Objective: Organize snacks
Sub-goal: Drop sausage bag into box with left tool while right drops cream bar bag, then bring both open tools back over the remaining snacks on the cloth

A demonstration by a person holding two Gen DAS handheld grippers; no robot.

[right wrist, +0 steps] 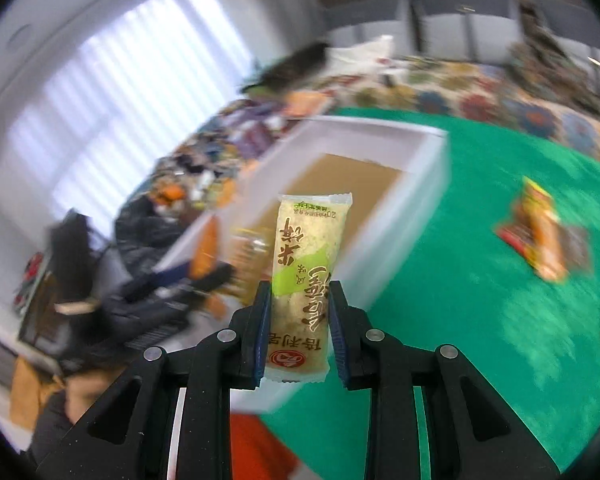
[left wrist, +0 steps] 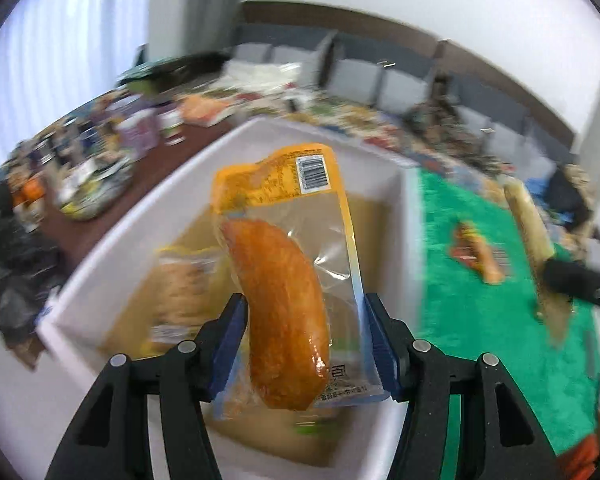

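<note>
Overhead, left gripper (left wrist: 304,344) hung above white box (left wrist: 147,216), blue pads pinching sides of clear-and-orange sausage pack (left wrist: 287,280). Pack stood upright between jaws, barcode end away from camera. More packets (left wrist: 179,280) lay on box's brown floor, blurred. Right gripper (right wrist: 297,330) pinched pale rice-cracker bar (right wrist: 306,276) by lower half, bar upright, over green mat (left wrist: 480,280) beside box. Another red-orange snack pack (right wrist: 544,236) lay on mat, well apart. Cluttered table (left wrist: 99,152) behind box.
</note>
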